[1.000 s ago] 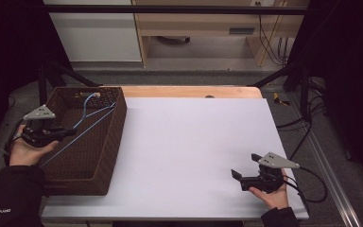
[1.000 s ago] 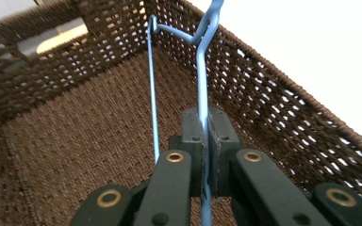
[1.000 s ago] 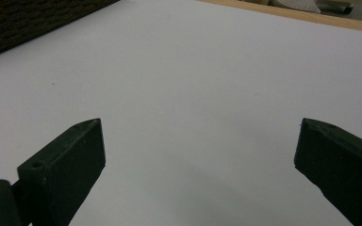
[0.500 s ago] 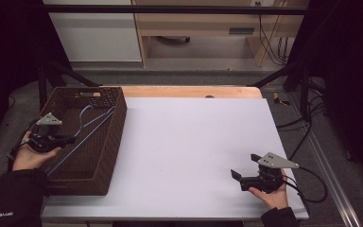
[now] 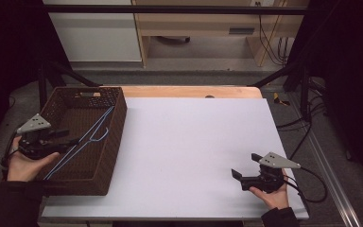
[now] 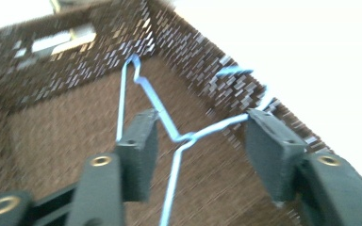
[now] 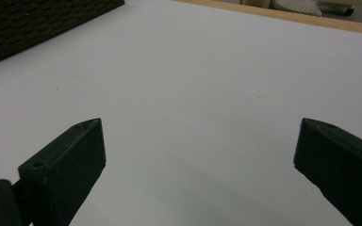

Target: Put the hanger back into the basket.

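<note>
A thin blue wire coat hanger (image 5: pixel 86 142) lies inside the dark brown woven basket (image 5: pixel 115 137) at the left side of the white table top (image 5: pixel 194 142). The hanger leans across the basket, with its top end up near the right wall and its long end down by the near left corner.

The left gripper (image 6: pixel 198 141) sits at the left edge of the basket. Its jaws have just been opening, and now they stand apart. In the left gripper view the blue wire runs between the two jaws. One bent bit seems to touch the tip of the right jaw, but the pads do not press on it, so the hanger looks let go.

The right gripper (image 5: pixel 238 177) rests low over the table at the near right, well apart from the basket. Its jaws are spread wide with nothing between them.

The hanger is likely very light and stiff, with a little spring in it. The wire is thin and smooth, so it could slip or spin in a pinch. A good spot to hold it looks like the twisted neck under the hook, or a corner bend, where the jaws can bite and the wire cannot roll. It could also catch on the rough basket weave when it is lifted
</note>
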Demonstrator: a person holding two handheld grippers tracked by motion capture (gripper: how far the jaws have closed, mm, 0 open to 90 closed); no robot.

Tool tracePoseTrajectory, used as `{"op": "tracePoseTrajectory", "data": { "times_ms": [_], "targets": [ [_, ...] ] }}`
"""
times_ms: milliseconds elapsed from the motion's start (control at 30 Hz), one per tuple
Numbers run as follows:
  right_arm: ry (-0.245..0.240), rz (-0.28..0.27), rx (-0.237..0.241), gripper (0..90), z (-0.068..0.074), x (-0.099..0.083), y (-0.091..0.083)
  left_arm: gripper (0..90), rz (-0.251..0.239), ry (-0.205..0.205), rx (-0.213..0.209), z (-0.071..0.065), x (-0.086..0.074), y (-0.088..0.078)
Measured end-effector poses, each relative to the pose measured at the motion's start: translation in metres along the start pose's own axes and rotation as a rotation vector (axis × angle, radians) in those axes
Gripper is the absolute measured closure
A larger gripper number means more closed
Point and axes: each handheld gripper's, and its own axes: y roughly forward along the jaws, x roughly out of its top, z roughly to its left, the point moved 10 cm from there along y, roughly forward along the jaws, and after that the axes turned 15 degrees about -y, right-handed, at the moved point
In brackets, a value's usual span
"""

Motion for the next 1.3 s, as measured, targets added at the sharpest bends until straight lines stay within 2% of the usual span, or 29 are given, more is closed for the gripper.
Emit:
{"op": "tracePoseTrajectory", "data": {
  "times_ms": [33, 67, 100, 133, 167, 200, 233, 267, 300, 400, 433, 467, 533, 600, 633, 667, 733, 767, 800, 867, 933, 967, 1133, 1300],
  "targets": [
    [0.002, -0.002, -0.001, 3.0, 0.000, 0.000, 0.000, 39.7, 0.000, 0.000, 0.000, 0.000, 0.000, 0.000],
    [0.003, -0.003, -0.002, 3.0, 0.000, 0.001, 0.000, 37.0, -0.040, -0.005, -0.015, -0.011, 0.004, -0.004],
    [0.002, -0.006, -0.003, 2.9, -0.001, 0.001, 0.000, 35.9, -0.060, -0.015, -0.029, -0.017, 0.006, -0.005],
    [0.002, -0.006, -0.003, 2.9, -0.001, 0.001, 0.000, 34.0, -0.060, -0.015, -0.029, -0.017, 0.006, -0.005],
    [0.003, -0.009, -0.003, 2.8, -0.001, 0.002, -0.001, 34.0, -0.084, -0.029, -0.041, -0.024, 0.008, -0.005],
    [0.008, -0.014, -0.006, 2.6, -0.002, 0.003, -0.002, 30.0, -0.105, -0.032, -0.057, -0.035, 0.009, -0.006],
    [0.008, -0.014, -0.006, 2.6, -0.002, 0.003, -0.002, 29.2, -0.105, -0.032, -0.057, -0.035, 0.009, -0.006],
    [0.012, -0.021, -0.005, 2.5, -0.003, 0.004, -0.003, 27.3, -0.129, -0.033, -0.075, -0.047, 0.011, -0.007],
    [0.010, -0.021, -0.007, 2.5, -0.003, 0.004, -0.003, 26.3, -0.129, -0.033, -0.075, -0.047, 0.011, -0.007],
    [0.013, -0.025, -0.003, 2.4, -0.003, 0.004, -0.003, 21.9, -0.162, -0.011, -0.106, -0.067, 0.011, -0.006],
    [0.015, -0.025, -0.003, 2.3, -0.003, 0.004, -0.003, 21.5, -0.168, -0.009, -0.112, -0.071, 0.011, -0.006],
    [0.015, -0.025, -0.002, 2.3, -0.003, 0.005, -0.003, 20.8, -0.184, -0.009, -0.131, -0.083, 0.011, -0.006],
    [0.019, -0.027, -0.005, 2.3, -0.003, 0.005, -0.004, 18.0, -0.201, -0.009, -0.153, -0.097, 0.010, -0.006],
    [0.018, -0.028, -0.007, 2.1, -0.004, 0.005, -0.004, 16.0, -0.210, -0.009, -0.162, -0.107, 0.009, -0.006],
    [0.024, -0.031, -0.007, 2.1, -0.004, 0.006, -0.005, 14.6, -0.211, -0.004, -0.161, -0.113, 0.008, -0.005],
    [0.024, -0.031, -0.007, 2.1, -0.004, 0.006, -0.005, 13.1, -0.211, -0.004, -0.161, -0.113, 0.008, -0.005],
    [0.017, -0.030, -0.007, 2.0, -0.005, 0.006, -0.005, 11.2, -0.215, -0.004, -0.173, -0.130, 0.002, -0.001],
    [0.017, -0.030, -0.007, 2.0, -0.005, 0.006, -0.005, 10.6, -0.212, -0.006, -0.178, -0.136, -0.001, 0.001],
    [0.017, -0.030, -0.007, 2.0, -0.005, 0.006, -0.005, 9.7, -0.212, -0.006, -0.178, -0.136, -0.001, 0.001],
    [0.021, -0.034, -0.009, 2.0, -0.005, 0.006, -0.006, 9.5, -0.202, 0.001, -0.194, -0.152, -0.010, 0.008],
    [0.025, -0.036, -0.011, 2.0, -0.006, 0.007, -0.007, 9.7, -0.200, 0.006, -0.201, -0.161, -0.017, 0.013],
    [0.025, -0.036, -0.011, 2.0, -0.006, 0.007, -0.007, 9.7, -0.200, 0.006, -0.201, -0.161, -0.017, 0.013],
    [0.019, -0.036, -0.011, 2.1, -0.006, 0.006, -0.008, 9.7, -0.144, 0.032, -0.228, -0.183, -0.041, 0.033],
    [0.018, -0.034, -0.011, 2.0, -0.006, 0.005, -0.009, 9.9, -0.124, 0.043, -0.231, -0.187, -0.053, 0.044]
  ]
}}
